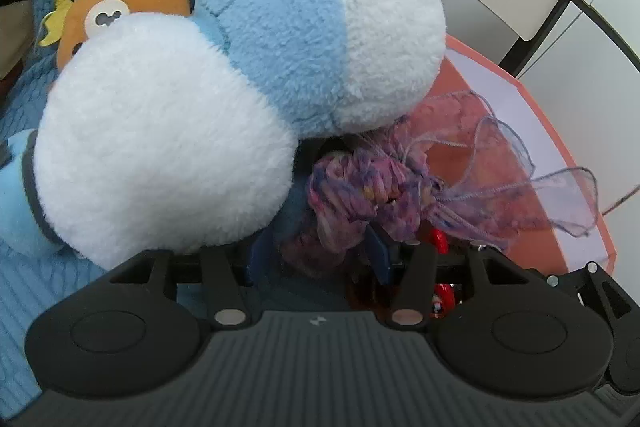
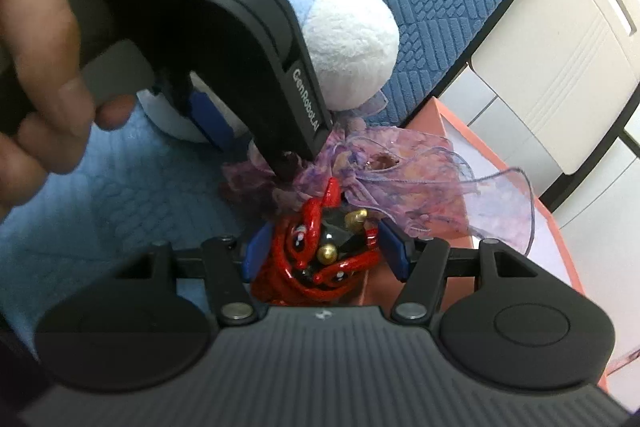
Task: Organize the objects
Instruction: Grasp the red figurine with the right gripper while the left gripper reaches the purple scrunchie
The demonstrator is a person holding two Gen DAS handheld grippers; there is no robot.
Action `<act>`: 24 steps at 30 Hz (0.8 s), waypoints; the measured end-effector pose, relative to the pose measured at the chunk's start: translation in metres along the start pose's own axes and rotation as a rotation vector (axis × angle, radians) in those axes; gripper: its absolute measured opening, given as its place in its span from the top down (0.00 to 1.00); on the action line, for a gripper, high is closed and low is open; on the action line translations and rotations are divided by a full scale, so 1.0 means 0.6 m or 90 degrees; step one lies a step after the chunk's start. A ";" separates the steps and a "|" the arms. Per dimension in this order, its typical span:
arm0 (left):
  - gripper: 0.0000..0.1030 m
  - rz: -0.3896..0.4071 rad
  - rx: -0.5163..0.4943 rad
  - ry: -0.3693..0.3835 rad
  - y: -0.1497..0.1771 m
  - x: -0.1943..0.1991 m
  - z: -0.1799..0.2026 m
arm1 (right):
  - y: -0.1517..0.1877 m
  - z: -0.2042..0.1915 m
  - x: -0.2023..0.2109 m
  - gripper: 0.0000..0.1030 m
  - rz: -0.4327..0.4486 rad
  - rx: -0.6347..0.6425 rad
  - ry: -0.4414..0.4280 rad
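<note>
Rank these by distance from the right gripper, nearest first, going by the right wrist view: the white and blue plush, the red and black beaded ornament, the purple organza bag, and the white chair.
1. Red and black beaded ornament, between the right gripper fingers.
2. Purple organza bag, just beyond, centre-right.
3. White and blue plush, farther back on the blue cover.
4. White chair, farthest, upper right.

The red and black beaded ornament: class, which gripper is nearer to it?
Right. The right gripper has the red and black beaded ornament between its fingers; the left gripper sits just beyond it, on the purple organza pouch.
</note>
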State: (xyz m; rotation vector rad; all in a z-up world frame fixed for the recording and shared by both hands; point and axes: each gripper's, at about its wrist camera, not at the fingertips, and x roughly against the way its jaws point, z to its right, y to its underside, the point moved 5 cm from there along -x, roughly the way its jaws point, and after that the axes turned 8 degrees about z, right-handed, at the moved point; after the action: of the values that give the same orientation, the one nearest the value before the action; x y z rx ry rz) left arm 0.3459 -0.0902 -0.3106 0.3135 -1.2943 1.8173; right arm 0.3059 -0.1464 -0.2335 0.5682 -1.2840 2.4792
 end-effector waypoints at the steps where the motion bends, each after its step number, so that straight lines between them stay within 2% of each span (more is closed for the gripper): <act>1: 0.44 0.003 -0.005 -0.001 -0.002 -0.003 0.001 | 0.001 0.000 -0.006 0.41 -0.006 0.006 0.003; 3: 0.49 0.013 -0.006 -0.016 -0.007 -0.010 -0.001 | 0.003 0.000 -0.018 0.38 -0.014 0.015 0.008; 6: 0.66 0.015 -0.004 -0.034 -0.010 -0.017 -0.005 | 0.000 0.000 -0.019 0.41 -0.014 0.024 0.012; 7: 0.78 0.014 -0.005 -0.046 -0.010 -0.018 -0.007 | -0.001 -0.001 -0.017 0.45 -0.013 0.027 0.013; 8: 0.86 0.014 -0.002 -0.056 -0.010 -0.018 -0.011 | -0.002 -0.002 -0.014 0.45 -0.011 0.030 0.013; 10: 0.91 0.019 0.015 -0.056 -0.010 -0.012 -0.017 | -0.003 -0.003 -0.010 0.45 -0.014 0.022 0.007; 14: 0.94 0.047 0.014 -0.044 -0.013 0.015 -0.009 | -0.007 -0.003 0.004 0.46 -0.016 0.012 -0.008; 24: 0.96 0.074 0.047 -0.019 0.002 0.117 -0.004 | -0.020 -0.014 0.057 0.45 0.005 -0.026 -0.057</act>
State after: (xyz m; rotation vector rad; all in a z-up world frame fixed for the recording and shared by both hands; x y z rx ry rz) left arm 0.3037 -0.0536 -0.2682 0.3120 -1.2910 1.9676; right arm 0.2792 -0.1303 -0.2134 0.6726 -1.3690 2.4533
